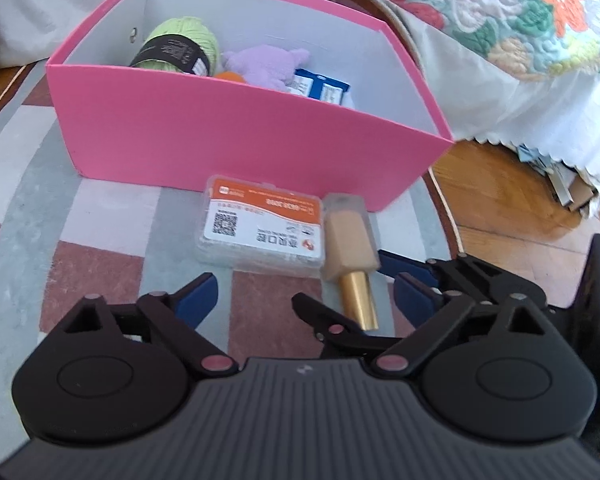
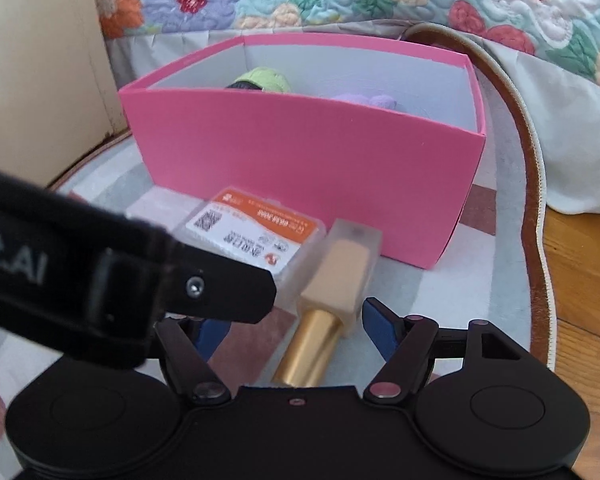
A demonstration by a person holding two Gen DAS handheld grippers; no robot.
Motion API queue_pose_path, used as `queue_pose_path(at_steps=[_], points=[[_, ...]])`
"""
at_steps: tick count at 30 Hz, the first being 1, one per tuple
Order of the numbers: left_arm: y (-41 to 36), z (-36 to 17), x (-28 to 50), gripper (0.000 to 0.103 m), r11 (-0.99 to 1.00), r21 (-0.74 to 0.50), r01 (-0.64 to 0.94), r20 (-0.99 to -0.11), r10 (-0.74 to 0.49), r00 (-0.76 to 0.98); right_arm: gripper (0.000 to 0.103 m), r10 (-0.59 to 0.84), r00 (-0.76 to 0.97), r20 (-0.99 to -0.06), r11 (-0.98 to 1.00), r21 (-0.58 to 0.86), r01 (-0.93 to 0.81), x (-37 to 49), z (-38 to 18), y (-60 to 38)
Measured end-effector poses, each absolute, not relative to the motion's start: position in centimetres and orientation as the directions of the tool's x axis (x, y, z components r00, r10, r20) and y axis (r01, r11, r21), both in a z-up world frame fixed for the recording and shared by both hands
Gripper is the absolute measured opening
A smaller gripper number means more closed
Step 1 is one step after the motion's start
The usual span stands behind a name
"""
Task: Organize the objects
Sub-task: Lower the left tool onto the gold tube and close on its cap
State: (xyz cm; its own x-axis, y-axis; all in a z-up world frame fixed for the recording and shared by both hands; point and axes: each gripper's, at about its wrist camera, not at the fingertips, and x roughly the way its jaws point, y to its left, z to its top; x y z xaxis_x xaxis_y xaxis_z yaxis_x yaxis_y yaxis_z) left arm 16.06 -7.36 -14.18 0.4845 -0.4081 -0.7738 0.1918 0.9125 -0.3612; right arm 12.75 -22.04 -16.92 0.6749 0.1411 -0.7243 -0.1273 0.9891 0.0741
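Now the left gripper (image 1: 304,294) jaws gape empty; the right gripper (image 2: 296,328) jaws flank the foundation bottle (image 2: 332,276), seemingly without touching.

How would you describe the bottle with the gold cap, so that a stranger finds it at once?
Find the pink box on the rug. Two things lie just before its near wall; the bottle is the right one, beside the flat clear case. Only it has a frosted beige body and a shiny gold cap.
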Motion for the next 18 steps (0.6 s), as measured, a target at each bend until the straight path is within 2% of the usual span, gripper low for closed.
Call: queue_pose_path(at_steps=[3, 4, 5, 12, 14, 18], points=[[-7.1, -14.6, 16.3, 0.096, 0.911, -0.374, 0.172, -0.778, -0.409, 0.476, 0.062, 0.126, 0.688, -0.715, 0.992, 0.075, -0.103, 12.9, -16.9, -22.6], [-7.0, -14.7, 16.3, 0.096, 0.910, -0.378, 0.171, -0.780, -0.412, 0.471, 0.050, 0.108, 0.689, -0.717, 0.994, 0.066, -0.087, 12.9, -16.9, -22.8], [-6.9, -14.8, 16.2, 0.096, 0.908, -0.384, 0.168, -0.779, -0.416, 0.469, 0.042, 0.090, 0.687, -0.721, 0.996, 0.056, -0.071, 12.9, -16.9, -22.9], [-6.1, -15.6, 15.9, 0.096, 0.869, -0.476, 0.135, -0.771, -0.487, 0.411, 0.042, 0.120, 0.687, -0.717, 0.987, 0.163, -0.003, 10.4, -17.1, -24.0], [-6.0, -15.8, 15.5, 0.096, 0.834, -0.533, 0.144, -0.754, -0.545, 0.367, 0.042, 0.137, 0.681, -0.720, 0.982, 0.191, 0.004, 9.3, -17.1, -23.6], [-6.1, -15.9, 14.6, 0.095, 0.818, -0.557, 0.139, -0.746, -0.567, 0.348, 0.042, 0.149, 0.659, -0.737, 0.982, 0.186, -0.013, 7.9, -17.0, -22.3]])
